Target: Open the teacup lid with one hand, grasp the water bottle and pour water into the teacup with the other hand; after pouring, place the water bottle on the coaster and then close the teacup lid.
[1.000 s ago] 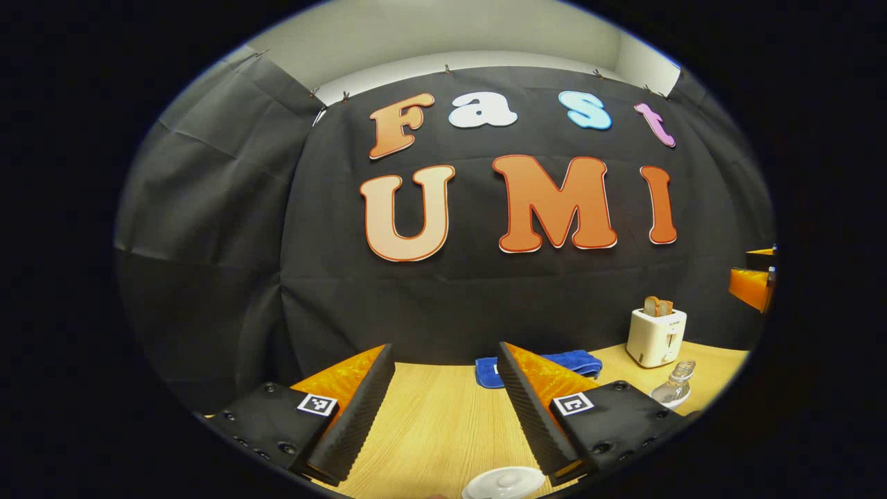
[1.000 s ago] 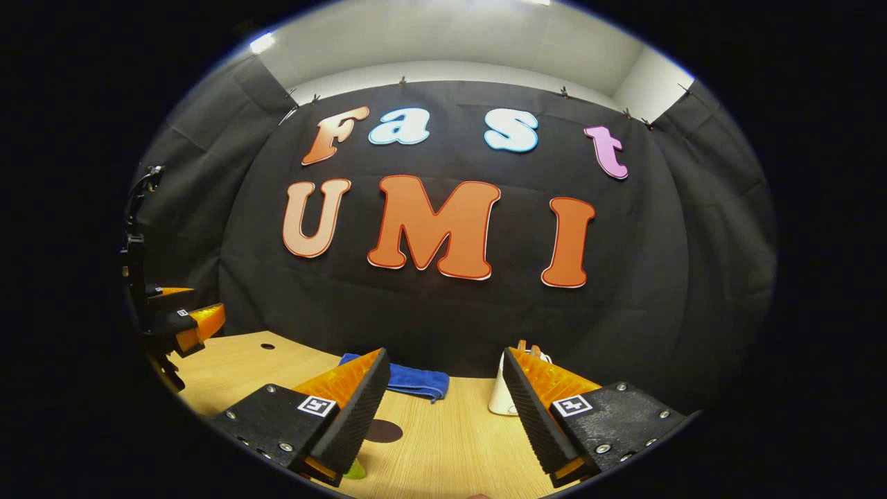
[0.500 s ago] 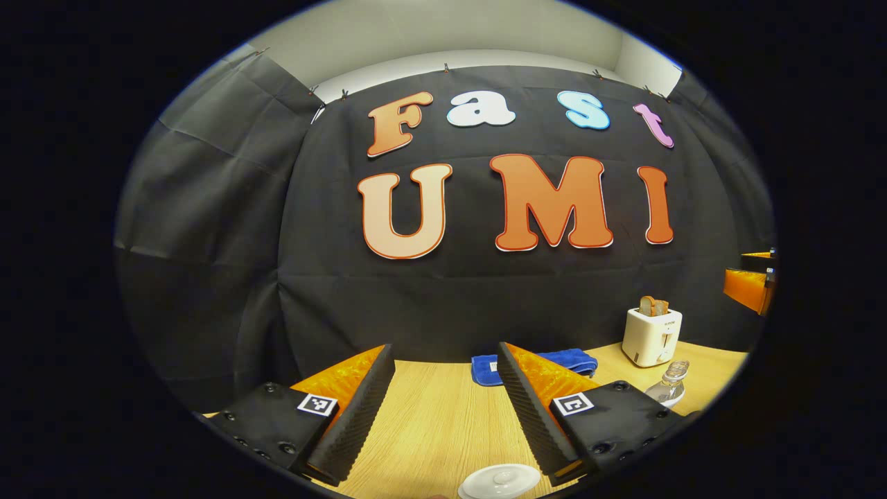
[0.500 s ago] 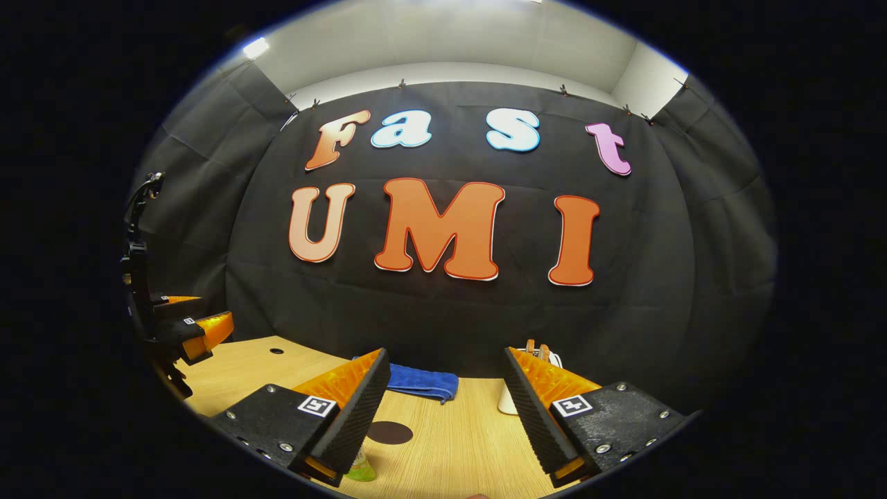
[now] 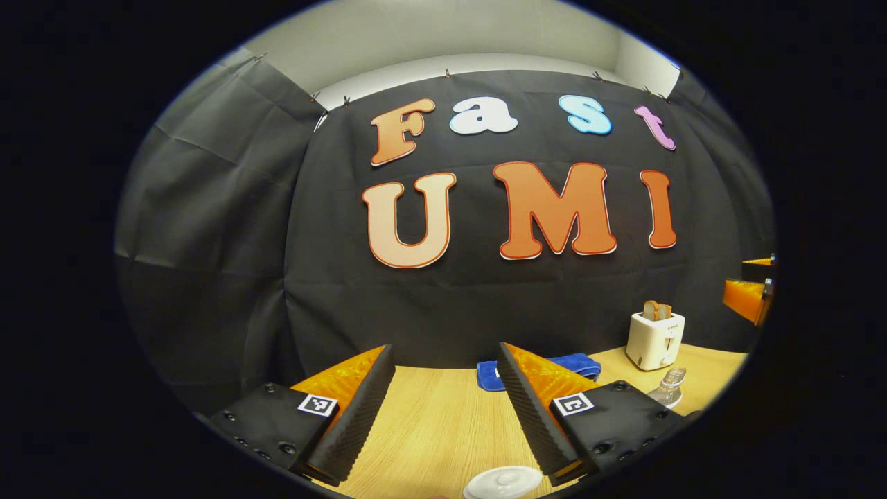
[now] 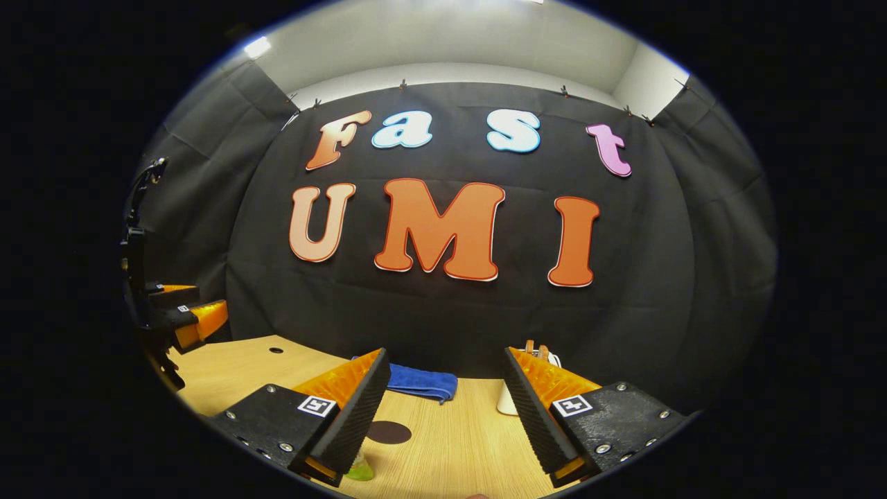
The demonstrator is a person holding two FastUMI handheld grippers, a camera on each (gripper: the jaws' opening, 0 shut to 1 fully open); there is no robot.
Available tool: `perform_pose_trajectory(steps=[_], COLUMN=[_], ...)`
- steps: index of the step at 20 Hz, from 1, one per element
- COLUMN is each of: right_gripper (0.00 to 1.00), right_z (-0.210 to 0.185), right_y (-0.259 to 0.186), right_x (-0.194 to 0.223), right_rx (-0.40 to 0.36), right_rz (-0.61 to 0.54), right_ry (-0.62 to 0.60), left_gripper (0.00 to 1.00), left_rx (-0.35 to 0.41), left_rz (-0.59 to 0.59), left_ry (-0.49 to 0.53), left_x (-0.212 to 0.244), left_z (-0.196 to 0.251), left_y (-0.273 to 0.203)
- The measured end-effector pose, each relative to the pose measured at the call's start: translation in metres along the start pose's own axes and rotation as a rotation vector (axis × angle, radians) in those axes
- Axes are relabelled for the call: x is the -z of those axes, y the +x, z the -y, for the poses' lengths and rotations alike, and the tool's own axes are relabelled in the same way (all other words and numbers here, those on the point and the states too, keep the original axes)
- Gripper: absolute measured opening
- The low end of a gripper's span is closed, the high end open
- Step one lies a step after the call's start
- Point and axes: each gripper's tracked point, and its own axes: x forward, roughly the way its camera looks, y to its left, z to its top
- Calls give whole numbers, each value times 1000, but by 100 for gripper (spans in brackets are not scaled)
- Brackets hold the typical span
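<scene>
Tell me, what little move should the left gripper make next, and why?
Probably lower the open left gripper toward the round white teacup lid just below its fingers. The lid looks untouched, and nothing sits between the fingers, so lifting it comes first.

No readable text: the toaster [image 5: 654, 339] front bears a small mark, far right of the jaws, too blurred.

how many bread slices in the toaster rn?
2, side by side, both sticking out of the white toaster at the table's back right in the left gripper view: one slice, the other slice. Any pushed down inside would be hidden.
</scene>
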Motion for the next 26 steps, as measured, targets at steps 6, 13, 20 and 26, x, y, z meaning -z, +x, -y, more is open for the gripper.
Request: perform_pose_trajectory(steps=[6, 13, 20, 26], right_gripper=[98, 98, 98, 98], right_z=[-3, -24, -54, -70], right_y=[-5, -12, -18, -23], right_x=[-1, 2, 27, 51], right_rx=[-26, -113, -231, -284], right_rz=[6, 22, -27, -68], right_ry=[28, 48, 102, 90], left_gripper=[97, 97, 99, 96], left_rx=[7, -6, 72, 155], left_rz=[-30, -54, -95, -141], left_ry=[-14, -29, -47, -33], left_x=[11, 23, 49, 79], left_z=[1, -8, 11, 36], left_y=[-1, -7, -19, -35])
